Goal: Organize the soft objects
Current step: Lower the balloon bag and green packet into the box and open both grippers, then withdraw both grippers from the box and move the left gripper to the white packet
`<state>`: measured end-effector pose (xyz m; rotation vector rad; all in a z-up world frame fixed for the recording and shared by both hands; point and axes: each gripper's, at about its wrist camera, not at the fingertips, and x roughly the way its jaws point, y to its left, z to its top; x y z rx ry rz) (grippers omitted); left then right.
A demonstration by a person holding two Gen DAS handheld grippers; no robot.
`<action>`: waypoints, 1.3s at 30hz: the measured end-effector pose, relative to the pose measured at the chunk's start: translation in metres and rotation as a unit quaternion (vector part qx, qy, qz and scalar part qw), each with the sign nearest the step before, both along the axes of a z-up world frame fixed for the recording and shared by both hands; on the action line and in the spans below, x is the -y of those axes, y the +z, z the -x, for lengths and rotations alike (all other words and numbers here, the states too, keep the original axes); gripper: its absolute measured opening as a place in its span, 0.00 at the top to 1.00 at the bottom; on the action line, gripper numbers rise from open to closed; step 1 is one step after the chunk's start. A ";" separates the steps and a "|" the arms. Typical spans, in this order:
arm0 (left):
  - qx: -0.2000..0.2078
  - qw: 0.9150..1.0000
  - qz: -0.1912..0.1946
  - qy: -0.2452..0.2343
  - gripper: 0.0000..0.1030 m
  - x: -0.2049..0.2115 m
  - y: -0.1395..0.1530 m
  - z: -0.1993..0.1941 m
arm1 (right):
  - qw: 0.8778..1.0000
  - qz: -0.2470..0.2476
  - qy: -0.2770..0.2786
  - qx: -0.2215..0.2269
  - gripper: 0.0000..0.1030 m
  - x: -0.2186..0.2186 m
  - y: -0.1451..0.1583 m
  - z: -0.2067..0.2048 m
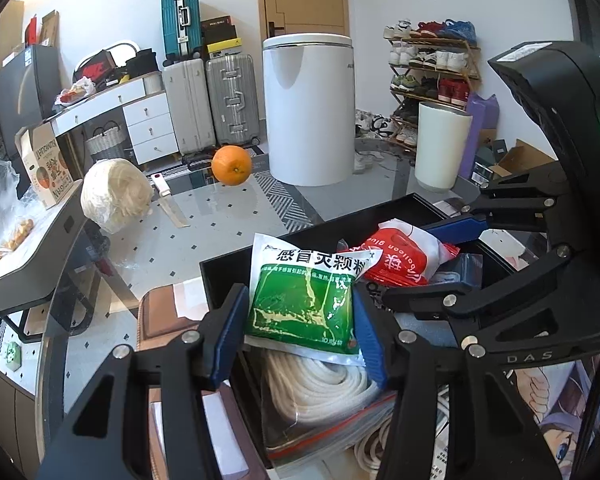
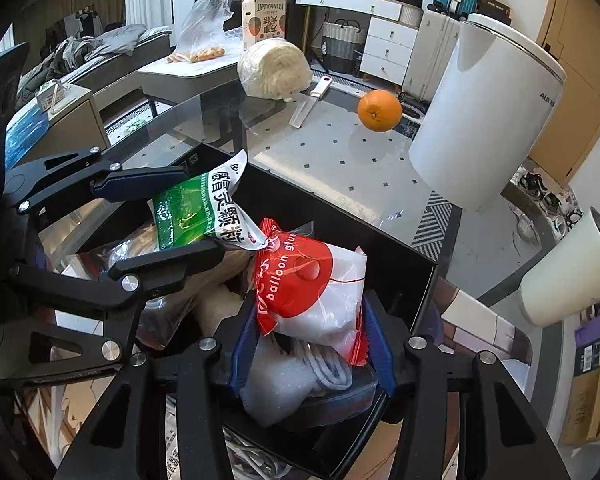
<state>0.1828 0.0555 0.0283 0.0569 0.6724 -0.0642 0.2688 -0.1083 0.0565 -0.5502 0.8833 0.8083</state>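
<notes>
The left gripper (image 1: 300, 316) is clamping its blue pads on the sides of the green sachet (image 1: 304, 300), a flat glossy foil pack that is standing tilted at the near left of the black bin (image 1: 228, 276). The right gripper (image 2: 312, 344) is gripping the red packet (image 2: 312, 284), a crinkled film bag, red above and clear over white below, which is standing in the middle of the bin. In the right wrist view the two packs are touching at one corner.

The bin is a rigid box with straight, thin walls. Both packs are sticking up above its rim. Under them a coiled white rope (image 1: 320, 380) in a clear zip bag and other soft plastic bags are filling the floor of the bin, leaving little free room inside.

The bin is sitting on a glass table (image 1: 204, 216). Beyond its far wall the glass is lying open. An orange (image 1: 232, 165), a round pale bundle (image 1: 114, 194) with a fibrous surface, and a smooth cream tumbler (image 1: 440, 146) are standing well apart from the bin.
</notes>
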 end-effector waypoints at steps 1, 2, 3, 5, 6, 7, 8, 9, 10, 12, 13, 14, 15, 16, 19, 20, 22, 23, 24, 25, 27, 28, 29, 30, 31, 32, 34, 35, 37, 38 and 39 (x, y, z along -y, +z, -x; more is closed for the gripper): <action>-0.001 1.000 0.001 -0.001 0.48 0.000 0.000 0.001 | 1.000 -0.002 0.002 0.002 0.49 0.001 0.001 0.001; -0.003 1.000 0.006 -0.002 0.46 -0.001 0.001 0.002 | 1.000 -0.007 0.004 0.006 0.49 0.004 0.003 0.002; -0.004 1.000 0.015 -0.003 0.44 -0.002 0.002 0.003 | 1.000 -0.012 0.005 0.008 0.46 0.006 0.005 0.003; -0.003 0.999 0.034 -0.006 0.33 -0.004 0.005 0.006 | 1.000 -0.028 0.003 0.013 0.41 0.015 0.012 0.005; -0.002 0.999 0.045 -0.007 0.31 -0.005 0.007 0.009 | 0.999 -0.035 0.004 0.013 0.39 0.019 0.016 0.007; -0.001 0.999 0.050 -0.007 0.25 -0.004 0.008 0.011 | 0.999 -0.040 0.004 0.012 0.37 0.023 0.019 0.010; 0.002 0.998 0.055 -0.006 0.19 -0.004 0.010 0.013 | 0.999 -0.044 0.001 0.016 0.34 0.027 0.022 0.013; 0.008 0.998 0.058 -0.001 0.16 -0.003 0.012 0.017 | 0.999 -0.043 -0.010 0.025 0.24 0.032 0.024 0.015; 0.010 0.998 0.057 0.003 0.09 -0.003 0.013 0.019 | 0.998 -0.043 -0.018 0.030 0.16 0.036 0.025 0.017; 0.015 0.998 0.054 0.012 0.07 -0.003 0.015 0.025 | 0.998 -0.058 -0.024 0.026 0.14 0.045 0.028 0.019; 0.017 0.998 0.053 0.013 0.07 -0.003 0.015 0.028 | 0.997 -0.063 -0.025 0.023 0.13 0.049 0.028 0.021; 0.018 0.998 0.051 0.015 0.05 -0.002 0.015 0.031 | 0.997 -0.066 -0.028 0.024 0.11 0.053 0.029 0.022; 0.020 0.999 0.046 0.018 0.04 -0.001 0.015 0.034 | 0.997 -0.068 -0.033 0.029 0.08 0.056 0.029 0.025; 0.023 0.999 0.042 0.021 0.03 -0.001 0.015 0.036 | 0.996 -0.069 -0.035 0.032 0.06 0.060 0.030 0.027; 0.031 0.998 0.036 0.030 0.00 0.000 0.015 0.044 | 0.995 -0.084 -0.043 0.034 0.01 0.068 0.031 0.034; 0.032 0.998 0.035 0.032 0.00 0.001 0.015 0.047 | 0.995 -0.088 -0.044 0.035 0.01 0.067 0.032 0.035; 0.038 0.998 0.029 0.035 0.00 0.003 0.015 0.054 | 0.993 -0.098 -0.048 0.037 0.01 0.072 0.032 0.042; 0.040 0.998 0.026 0.038 0.00 0.004 0.016 0.057 | 0.993 -0.100 -0.049 0.036 0.01 0.073 0.033 0.042; 0.044 0.998 0.025 0.039 0.00 0.005 0.016 0.061 | 0.992 -0.106 -0.052 0.037 0.01 0.076 0.033 0.046; 0.047 0.998 0.026 0.040 0.00 0.005 0.017 0.065 | 0.991 -0.112 -0.055 0.037 0.01 0.079 0.033 0.050; 0.051 0.997 0.033 0.043 0.00 0.005 0.017 0.074 | 0.990 -0.121 -0.061 0.033 0.01 0.083 0.033 0.054; 0.051 0.997 0.036 0.044 0.00 0.005 0.018 0.077 | 0.990 -0.125 -0.065 0.030 0.01 0.086 0.032 0.058; 0.052 0.997 0.039 0.045 0.00 0.005 0.018 0.081 | 0.989 -0.129 -0.067 0.027 0.01 0.088 0.031 0.061; 0.053 0.997 0.042 0.045 0.00 0.005 0.018 0.086 | 0.989 -0.132 -0.069 0.025 0.01 0.091 0.031 0.065; 0.053 0.997 0.042 0.045 0.00 0.006 0.018 0.088 | 0.988 -0.135 -0.071 0.025 0.01 0.094 0.031 0.070; 0.054 0.997 0.041 0.045 0.00 0.006 0.017 0.092 | 0.987 -0.137 -0.073 0.026 0.01 0.096 0.031 0.073; 0.054 0.997 0.038 0.049 0.00 0.008 0.017 0.098 | 0.987 -0.140 -0.077 0.022 0.01 0.098 0.030 0.079; 0.054 0.997 0.038 0.049 0.00 0.009 0.017 0.101 | 0.987 -0.142 -0.077 0.021 0.01 0.100 0.030 0.082; 0.057 0.996 0.040 0.054 0.00 0.009 0.017 0.106 | 0.986 -0.145 -0.075 0.022 0.01 0.101 0.031 0.087; 0.057 0.996 0.042 0.057 0.00 0.009 0.017 0.108 | 0.986 -0.145 -0.075 0.022 0.01 0.101 0.031 0.089; 0.057 0.996 0.044 0.060 0.00 0.009 0.017 0.110 | 0.986 -0.147 -0.075 0.023 0.01 0.102 0.031 0.091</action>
